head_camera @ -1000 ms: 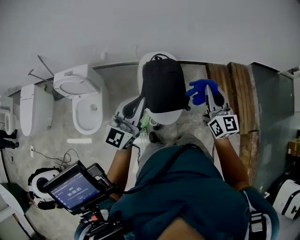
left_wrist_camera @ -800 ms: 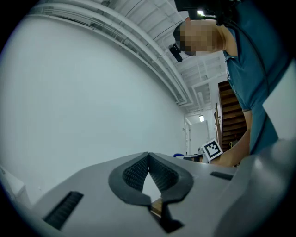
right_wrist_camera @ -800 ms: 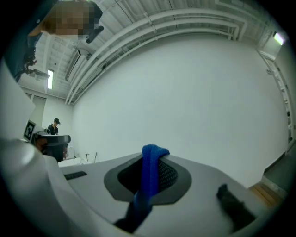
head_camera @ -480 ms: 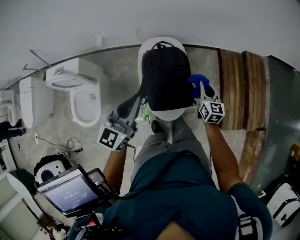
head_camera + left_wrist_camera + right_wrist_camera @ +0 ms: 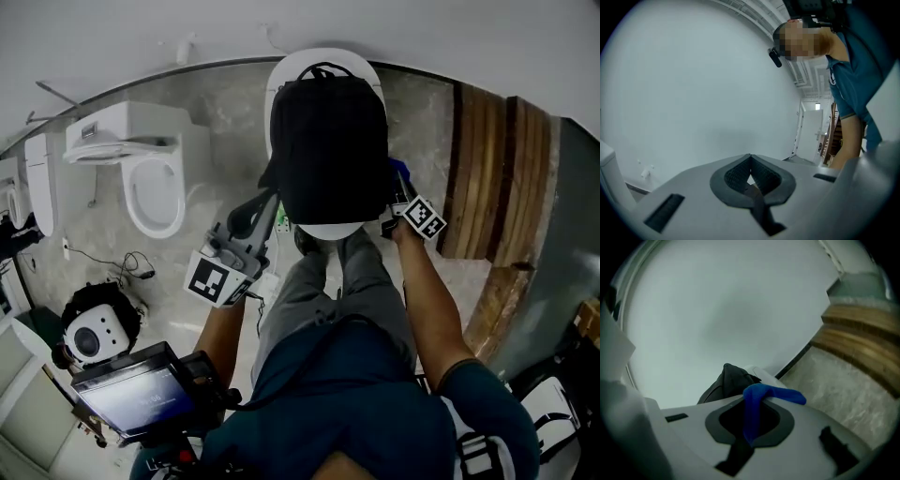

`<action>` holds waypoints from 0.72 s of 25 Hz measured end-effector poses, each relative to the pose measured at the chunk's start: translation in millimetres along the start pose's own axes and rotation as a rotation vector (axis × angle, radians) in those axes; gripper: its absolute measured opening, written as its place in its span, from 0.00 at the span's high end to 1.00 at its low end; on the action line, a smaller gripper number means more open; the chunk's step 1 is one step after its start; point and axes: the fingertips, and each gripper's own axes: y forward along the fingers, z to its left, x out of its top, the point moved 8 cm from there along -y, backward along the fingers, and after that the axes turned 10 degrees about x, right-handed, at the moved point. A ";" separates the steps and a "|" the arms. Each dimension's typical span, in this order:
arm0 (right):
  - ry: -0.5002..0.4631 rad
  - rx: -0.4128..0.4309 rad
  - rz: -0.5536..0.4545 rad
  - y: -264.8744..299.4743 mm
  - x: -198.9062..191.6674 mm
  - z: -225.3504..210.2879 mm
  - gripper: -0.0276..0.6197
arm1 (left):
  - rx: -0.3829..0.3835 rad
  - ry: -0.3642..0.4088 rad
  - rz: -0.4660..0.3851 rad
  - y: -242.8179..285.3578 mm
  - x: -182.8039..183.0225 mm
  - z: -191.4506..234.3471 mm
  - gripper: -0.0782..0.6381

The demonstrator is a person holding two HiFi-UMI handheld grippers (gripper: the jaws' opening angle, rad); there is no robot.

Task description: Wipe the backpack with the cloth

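The black backpack (image 5: 328,141) stands in the upper middle of the frame on a white table (image 5: 323,231). Its long side runs up and down. The right gripper (image 5: 397,199) pinches the blue cloth (image 5: 401,172) just right of it. The left gripper (image 5: 255,214) is squeezed together, holding nothing.

Dim, even light; heavy fisheye edges

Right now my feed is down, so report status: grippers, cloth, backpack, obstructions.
Left gripper shut, empty, left of backpack. Right gripper shut on blue cloth at backpack's right side. Backpack sits on white seat. Nothing in the way.
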 end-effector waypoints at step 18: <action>-0.491 0.285 0.340 213.1 127.3 78.7 0.92 | 0.124 -0.077 0.031 8.0 -27.8 17.6 0.89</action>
